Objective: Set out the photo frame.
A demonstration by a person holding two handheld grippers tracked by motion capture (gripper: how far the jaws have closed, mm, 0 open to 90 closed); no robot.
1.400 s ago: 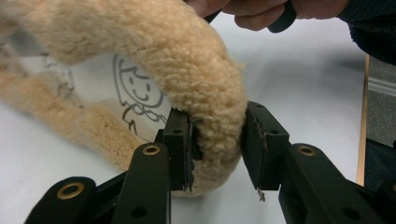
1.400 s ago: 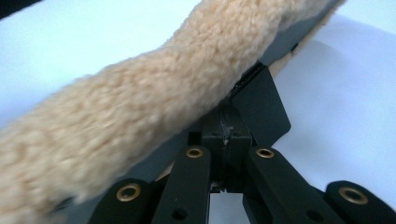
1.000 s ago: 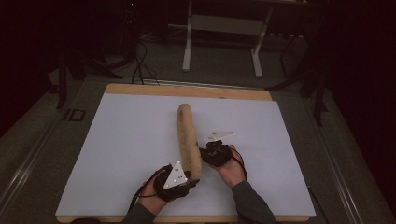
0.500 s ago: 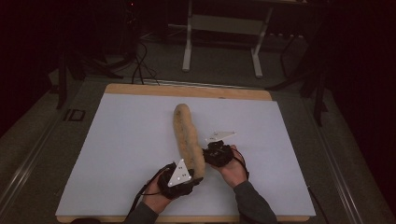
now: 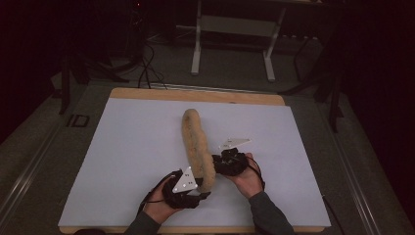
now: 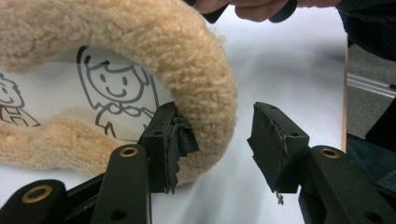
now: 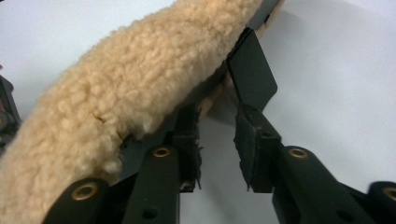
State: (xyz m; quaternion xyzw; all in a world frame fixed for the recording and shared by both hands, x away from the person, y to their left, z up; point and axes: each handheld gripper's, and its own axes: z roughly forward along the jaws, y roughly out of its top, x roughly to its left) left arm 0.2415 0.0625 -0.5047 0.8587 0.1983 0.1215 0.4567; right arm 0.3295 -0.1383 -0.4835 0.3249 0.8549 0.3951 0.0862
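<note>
Your fleece cushion (image 5: 197, 147) runs 11-to-5 o'clock — left gripper (image 5: 188, 188) at its near tip, right gripper (image 5: 226, 161) beside — both jaws just opening, nothing clamped.

Both my grippers have just been opening. The left gripper (image 6: 215, 140) jaws stand apart, one pad against the fleece roll (image 5: 197, 147), the other clear of it. The right gripper (image 7: 217, 140) has let go its pinch. The roll's far end has swung slightly left.
</note>
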